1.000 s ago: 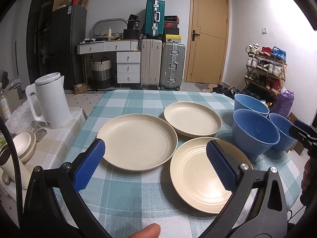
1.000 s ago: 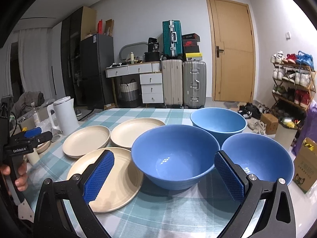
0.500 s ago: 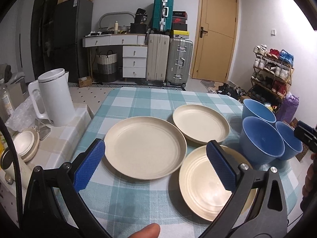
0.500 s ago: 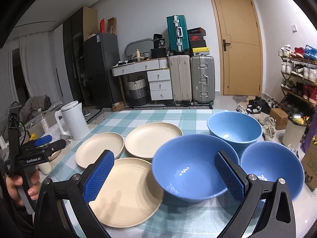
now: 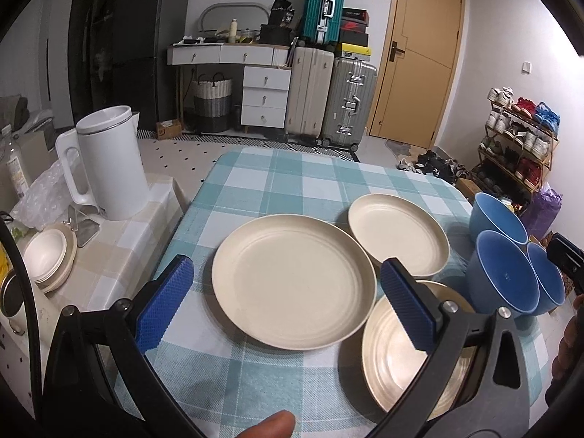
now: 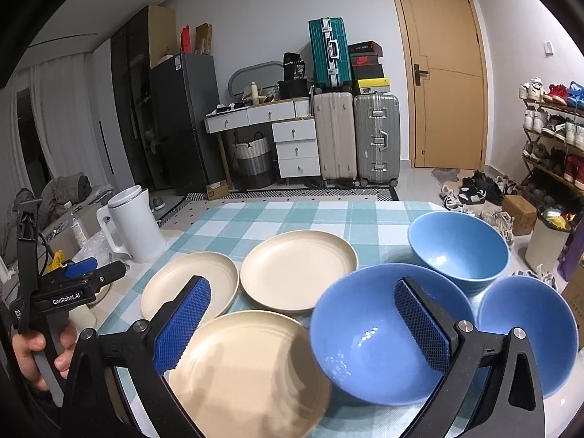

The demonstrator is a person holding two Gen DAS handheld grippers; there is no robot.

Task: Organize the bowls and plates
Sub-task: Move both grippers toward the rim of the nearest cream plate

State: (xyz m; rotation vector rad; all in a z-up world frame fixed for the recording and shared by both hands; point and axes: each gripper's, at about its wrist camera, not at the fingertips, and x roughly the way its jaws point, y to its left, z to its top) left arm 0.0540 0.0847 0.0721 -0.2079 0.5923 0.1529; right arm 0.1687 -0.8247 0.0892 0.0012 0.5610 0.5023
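Plates, three cream ones [image 5: 294, 284], lie flat mid-table beside three blue bowls [image 6: 387, 332] toward the right edge. Left claw [image 5: 288, 304] and right claw [image 6: 303, 323] both gape, empty. Stiff, light, probably slick: pinch each rim.

3 plates [image 5: 294, 286] left, 3 bowls [image 5: 505, 281] right

Three round cream plates are laid flat and unstacked on the checked cloth: a left plate [image 6: 189, 284], a far plate [image 6: 297, 268] and a near plate [image 6: 248, 368]. To their right, three blue bowls are set upright: a far bowl [image 6: 458, 250], a near bowl [image 6: 376, 332] and a right bowl [image 6: 533, 332].
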